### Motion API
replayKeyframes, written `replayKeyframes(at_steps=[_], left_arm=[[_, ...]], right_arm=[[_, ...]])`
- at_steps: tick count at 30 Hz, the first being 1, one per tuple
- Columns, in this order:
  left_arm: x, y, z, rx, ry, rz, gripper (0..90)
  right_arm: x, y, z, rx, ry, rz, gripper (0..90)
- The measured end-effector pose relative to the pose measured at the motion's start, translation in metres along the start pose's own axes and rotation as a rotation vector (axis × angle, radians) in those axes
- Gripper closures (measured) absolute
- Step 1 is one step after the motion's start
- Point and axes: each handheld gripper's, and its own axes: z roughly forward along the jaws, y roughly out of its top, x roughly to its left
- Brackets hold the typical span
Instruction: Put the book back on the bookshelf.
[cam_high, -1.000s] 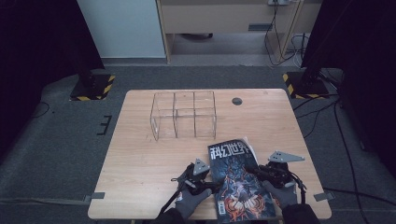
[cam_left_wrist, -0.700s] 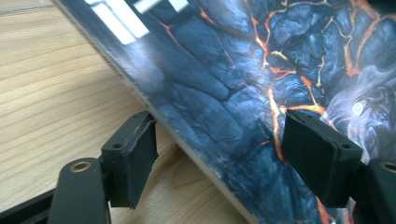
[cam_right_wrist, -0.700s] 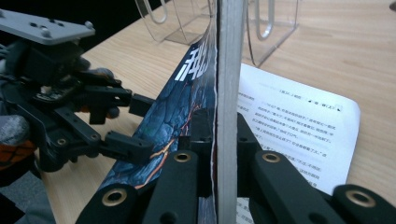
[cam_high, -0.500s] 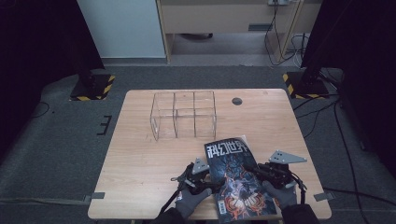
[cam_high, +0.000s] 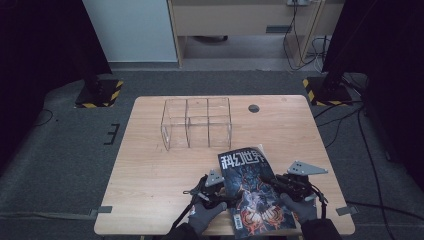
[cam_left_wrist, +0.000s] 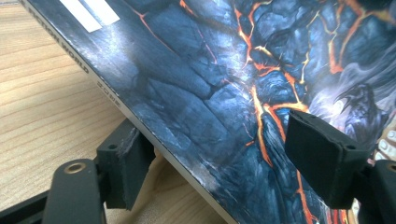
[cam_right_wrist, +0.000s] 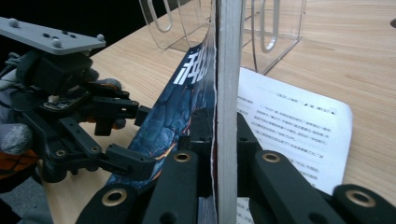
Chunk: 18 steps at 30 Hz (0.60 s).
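Two grippers are working one item: a dark glossy magazine (cam_high: 252, 192) with an orange-veined lava cover and white title characters, lying near the front edge of the pale wooden table (cam_high: 150, 165).

Right gripper (cam_right_wrist: 218, 140): I am holding its black jaws pressed together on the magazine's edge, pinching the pages between the pads, so the magazine is standing edge-on straight up from between my fingers in the right gripper view.

Left gripper (cam_left_wrist: 224, 158): I am keeping its jaws spread, one pad (cam_left_wrist: 123, 163) under the spine side, the other above the cover; neither is pressing the paper.

Key relation: the magazine's long axis is running away from my fingertips toward the clear acrylic three-slot rack (cam_high: 197, 122), which is standing well beyond them, slots facing me. I judge the right gripper is the carrying hand and the left the support.

One loose white printed sheet (cam_right_wrist: 299, 135) is lying flat on the table just beside the right jaws.
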Motion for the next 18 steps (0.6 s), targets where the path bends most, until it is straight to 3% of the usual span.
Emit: replayKeyframes(at_steps=[2,6,18], left_arm=[[-0.0003,0.0000,-0.0004,-0.002,-0.007,-0.013,24.8],[-0.0029,-0.0005,-0.0015,-0.012,-0.006,-0.002,26.3],[-0.0068,0.0020,-0.0060,-0.053,-0.024,0.015,28.3]], right_arm=[[-0.0009,-0.0008,0.0010,0.008,-0.012,-0.003,83.8],[-0.0028,-0.0017,0.0013,0.013,-0.031,0.003,83.8],[-0.0049,-0.0022,-0.0013,-0.008,-0.021,0.004,83.8]])
